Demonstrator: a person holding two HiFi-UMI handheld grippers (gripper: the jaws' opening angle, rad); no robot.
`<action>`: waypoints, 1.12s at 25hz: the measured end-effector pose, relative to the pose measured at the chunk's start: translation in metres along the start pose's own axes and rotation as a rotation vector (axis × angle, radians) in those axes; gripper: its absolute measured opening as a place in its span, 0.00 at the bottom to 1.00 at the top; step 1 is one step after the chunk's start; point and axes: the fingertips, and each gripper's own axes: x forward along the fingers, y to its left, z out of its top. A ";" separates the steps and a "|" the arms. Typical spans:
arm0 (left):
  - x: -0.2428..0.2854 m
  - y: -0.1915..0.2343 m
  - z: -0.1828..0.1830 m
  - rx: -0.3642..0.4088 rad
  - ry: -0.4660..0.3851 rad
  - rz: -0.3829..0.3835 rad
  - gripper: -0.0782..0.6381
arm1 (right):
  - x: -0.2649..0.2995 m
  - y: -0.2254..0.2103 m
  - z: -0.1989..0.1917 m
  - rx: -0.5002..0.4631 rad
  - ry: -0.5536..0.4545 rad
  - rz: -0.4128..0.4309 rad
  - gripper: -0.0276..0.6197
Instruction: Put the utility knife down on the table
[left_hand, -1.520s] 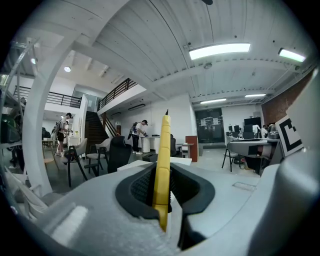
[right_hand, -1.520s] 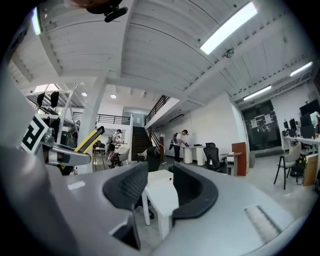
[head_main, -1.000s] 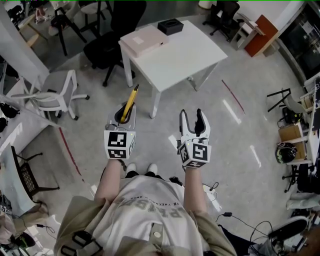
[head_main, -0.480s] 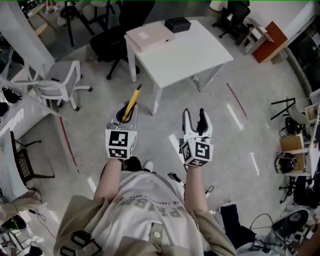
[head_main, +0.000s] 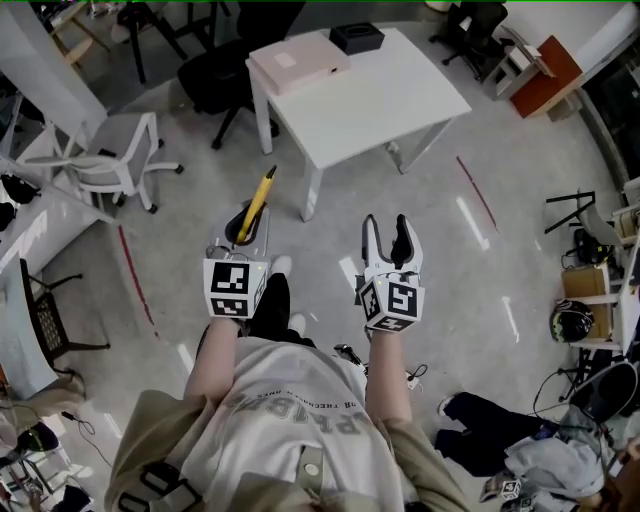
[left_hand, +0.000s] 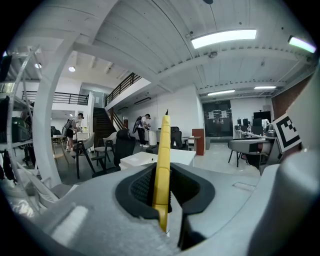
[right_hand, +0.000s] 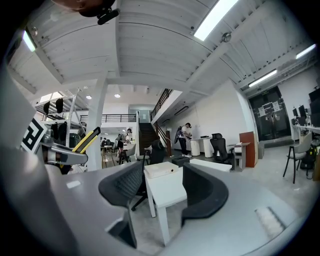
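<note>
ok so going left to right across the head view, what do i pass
white chair → left gripper shut on the knife → right gripper, jaws apart → red cabinet

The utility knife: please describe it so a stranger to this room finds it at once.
Find the white table in the head view; nearer the person, two grippers hang over the grey floor. The utility knife is the slim yellow bar clamped in the left gripper, pointing at the table; the right gripper is empty.
</note>
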 end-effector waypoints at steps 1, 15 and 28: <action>0.004 0.000 0.001 0.001 -0.001 -0.004 0.19 | 0.001 -0.001 -0.001 0.000 0.001 -0.004 0.41; 0.100 0.013 0.016 0.019 0.000 -0.092 0.19 | 0.070 -0.037 0.003 0.008 -0.018 -0.081 0.41; 0.233 0.068 0.040 0.050 0.018 -0.148 0.19 | 0.203 -0.061 0.007 0.031 -0.017 -0.124 0.41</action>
